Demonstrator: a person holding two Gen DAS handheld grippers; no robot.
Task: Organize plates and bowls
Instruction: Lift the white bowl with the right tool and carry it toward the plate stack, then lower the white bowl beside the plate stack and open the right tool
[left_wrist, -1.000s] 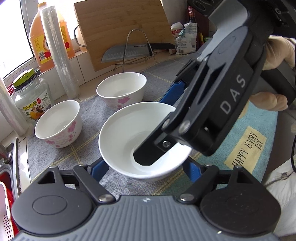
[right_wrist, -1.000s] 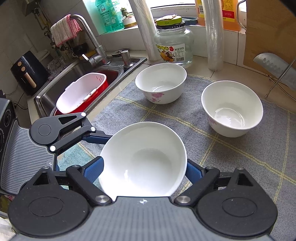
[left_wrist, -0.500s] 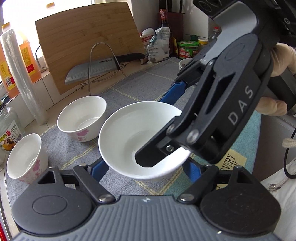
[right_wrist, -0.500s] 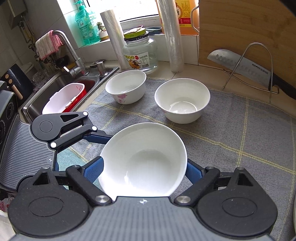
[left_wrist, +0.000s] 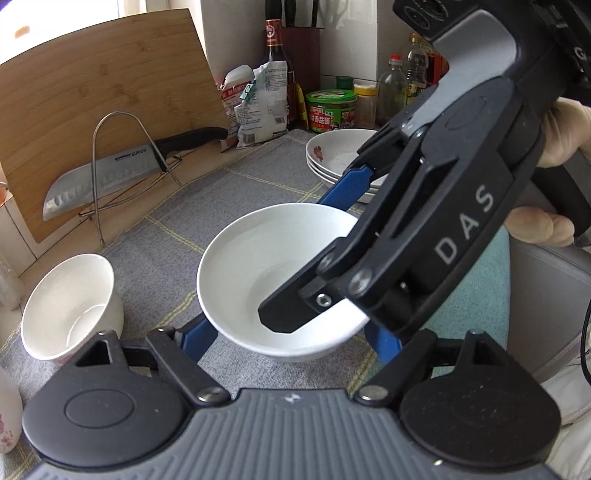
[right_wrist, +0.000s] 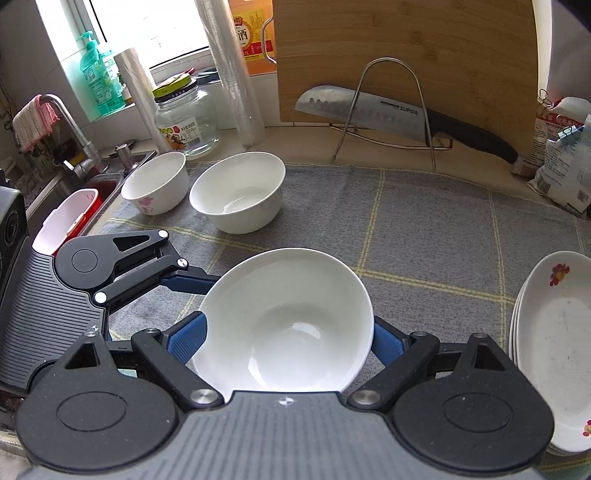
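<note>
A plain white bowl is held above the grey mat between both grippers. My left gripper has its blue fingers against the bowl's two sides. My right gripper also grips the bowl by its sides, and its body reaches in from the right in the left wrist view. Two more white bowls stand on the mat at the far left. A stack of flowered plates sits at the right.
A grey checked mat covers the counter. A cleaver on a wire rack and a wooden board stand at the back. A glass jar, film rolls, sink lie left. Bags and bottles stand back right.
Both grippers have carried the bowl to the right, away from the two bowls by the sink; the plate stack has come into view.
</note>
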